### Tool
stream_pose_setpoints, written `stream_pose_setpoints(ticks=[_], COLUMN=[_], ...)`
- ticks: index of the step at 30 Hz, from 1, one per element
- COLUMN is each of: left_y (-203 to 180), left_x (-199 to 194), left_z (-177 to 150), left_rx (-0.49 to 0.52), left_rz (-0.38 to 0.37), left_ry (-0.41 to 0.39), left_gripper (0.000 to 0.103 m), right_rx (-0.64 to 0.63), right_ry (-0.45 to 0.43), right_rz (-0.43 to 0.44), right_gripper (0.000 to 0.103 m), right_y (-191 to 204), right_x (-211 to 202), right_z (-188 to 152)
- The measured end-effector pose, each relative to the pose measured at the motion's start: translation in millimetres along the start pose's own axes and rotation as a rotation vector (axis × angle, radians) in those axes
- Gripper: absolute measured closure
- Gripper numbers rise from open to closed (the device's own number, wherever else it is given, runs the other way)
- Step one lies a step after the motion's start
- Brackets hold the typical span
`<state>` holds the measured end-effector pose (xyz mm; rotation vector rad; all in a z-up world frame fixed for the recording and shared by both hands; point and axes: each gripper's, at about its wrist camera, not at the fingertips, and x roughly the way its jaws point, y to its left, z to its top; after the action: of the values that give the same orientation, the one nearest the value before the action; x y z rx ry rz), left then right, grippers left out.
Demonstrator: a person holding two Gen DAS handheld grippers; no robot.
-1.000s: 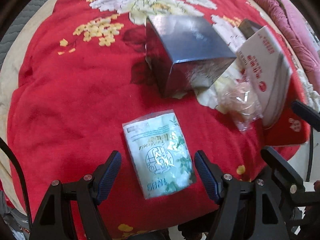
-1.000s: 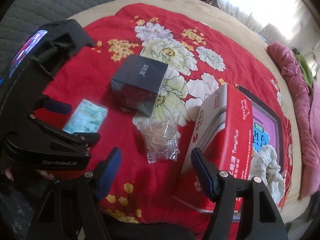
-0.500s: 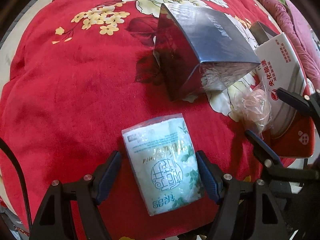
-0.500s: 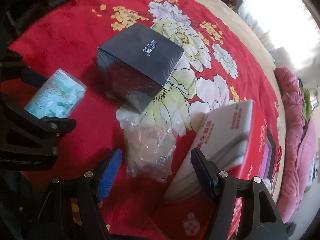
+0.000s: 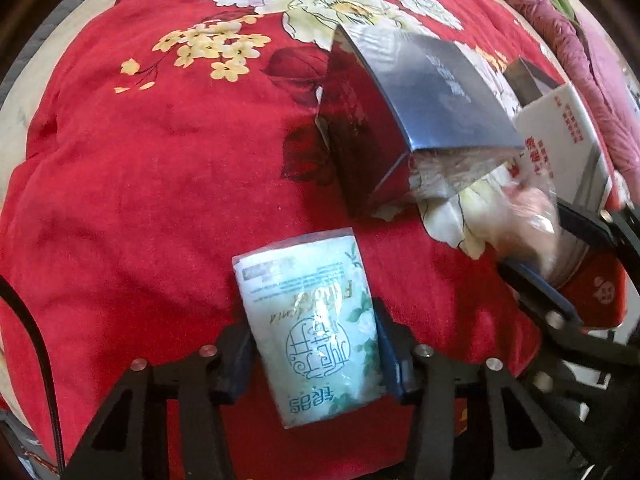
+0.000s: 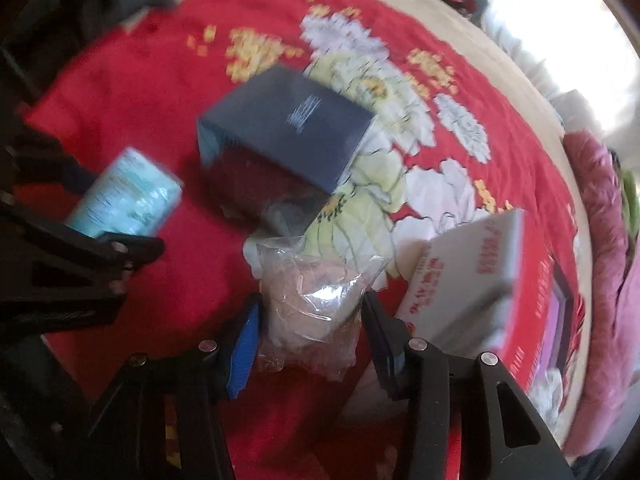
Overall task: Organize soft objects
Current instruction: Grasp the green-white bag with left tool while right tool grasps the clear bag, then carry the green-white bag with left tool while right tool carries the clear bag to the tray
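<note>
Glossy plastic tissue packet, crinkly clear bag, plush blanket.

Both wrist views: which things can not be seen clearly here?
- Clear plastic bag, right wrist view: motion blur; its pale contents cannot be identified.
- Red and white box, left wrist view: mostly hidden by the dark box.
- Tissue pack, left wrist view: whether the closing left tool already presses it is unclear.
</note>
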<state>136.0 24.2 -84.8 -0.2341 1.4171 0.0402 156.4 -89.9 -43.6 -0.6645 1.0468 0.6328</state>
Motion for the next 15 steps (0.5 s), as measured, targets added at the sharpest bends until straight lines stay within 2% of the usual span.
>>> stream_pose_setpoints(ticks=[5,9,15], left_y=[5.9,2.5,-19.4], left_x=[-14.0,-39.9,-99.2], left_z=[-4.6,-9.6,-11.8], left_rx=[-0.024,-0.018,0.024], left_rz=[-0.031,-0.034,-0.047], left_ry=[-0.029,-0.088,-0.201], left_gripper=[0.056,0.056,0.056], right_rx=[0.117,0.225,0.317], right_ry=[-0.110,-0.196,-0.273], right_rz=[0.064,0.127,0.135], right_gripper=[0.052,0.052,0.052], right_y=[-16.7,-35.6,-61.0], right_x=[-48.0,-81.7,-116.4], right_z=[-7.8,-15.2,-24.3])
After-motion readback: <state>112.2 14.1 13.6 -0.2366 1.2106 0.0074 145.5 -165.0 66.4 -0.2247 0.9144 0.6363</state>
